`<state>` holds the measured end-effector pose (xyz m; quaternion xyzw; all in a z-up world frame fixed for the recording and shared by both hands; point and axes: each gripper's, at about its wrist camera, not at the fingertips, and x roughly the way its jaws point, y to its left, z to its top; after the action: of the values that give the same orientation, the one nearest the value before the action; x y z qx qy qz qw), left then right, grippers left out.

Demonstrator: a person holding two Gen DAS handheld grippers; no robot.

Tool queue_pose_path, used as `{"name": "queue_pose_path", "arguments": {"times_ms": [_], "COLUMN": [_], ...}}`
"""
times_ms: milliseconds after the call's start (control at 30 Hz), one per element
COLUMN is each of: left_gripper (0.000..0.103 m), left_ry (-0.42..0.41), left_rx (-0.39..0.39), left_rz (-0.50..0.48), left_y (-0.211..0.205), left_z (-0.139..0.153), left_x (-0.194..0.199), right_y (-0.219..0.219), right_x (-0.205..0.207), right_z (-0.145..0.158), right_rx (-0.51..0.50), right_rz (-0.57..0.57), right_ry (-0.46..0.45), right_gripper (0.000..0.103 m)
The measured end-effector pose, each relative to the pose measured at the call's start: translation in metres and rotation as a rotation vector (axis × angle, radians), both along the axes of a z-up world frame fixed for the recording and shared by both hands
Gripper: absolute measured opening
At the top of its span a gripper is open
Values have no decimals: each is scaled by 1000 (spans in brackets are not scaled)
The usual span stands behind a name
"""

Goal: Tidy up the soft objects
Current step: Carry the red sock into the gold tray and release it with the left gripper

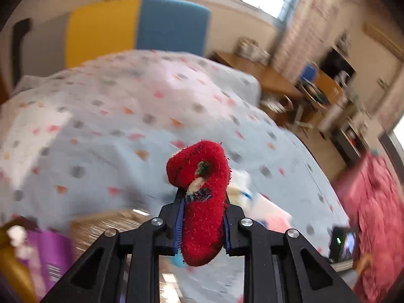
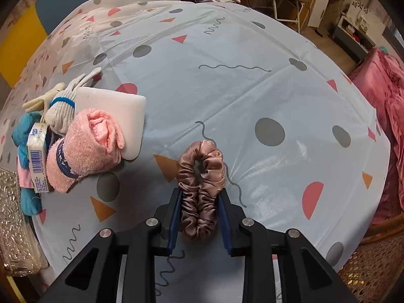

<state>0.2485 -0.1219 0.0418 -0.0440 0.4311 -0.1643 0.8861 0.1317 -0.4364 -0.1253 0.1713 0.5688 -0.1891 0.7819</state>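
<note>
Between the right gripper's point(image 2: 199, 214) closed pads, a mauve satin scrunchie point(image 2: 200, 192) lies lengthwise on the tablecloth point(image 2: 252, 96); the left gripper point(image 1: 202, 222) clamps a red fuzzy sock point(image 1: 202, 202) aloft.

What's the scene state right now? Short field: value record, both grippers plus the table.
left gripper: shut on red fuzzy sock, held up above the table
right gripper: shut on satin scrunchie, low over the tablecloth
pile at table's left: pink fuzzy sock, white foam block, knit bunny toy, blue yarn toy
left view: motion-blurred
</note>
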Motion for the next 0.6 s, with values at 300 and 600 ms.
{"name": "queue_pose_path", "arguments": {"times_ms": [300, 600], "left_gripper": [24, 24], "left_ry": [-65, 9], "left_rx": [-4, -43], "left_rz": [282, 503], "left_y": [161, 295], "left_z": [18, -42], "left_x": [-6, -86], "right_y": [13, 21], "right_x": [-2, -1], "right_z": [1, 4], "right_rx": [-43, -69], "right_rz": [36, 62], "right_ry": [1, 10], "right_gripper": [26, 26]}}
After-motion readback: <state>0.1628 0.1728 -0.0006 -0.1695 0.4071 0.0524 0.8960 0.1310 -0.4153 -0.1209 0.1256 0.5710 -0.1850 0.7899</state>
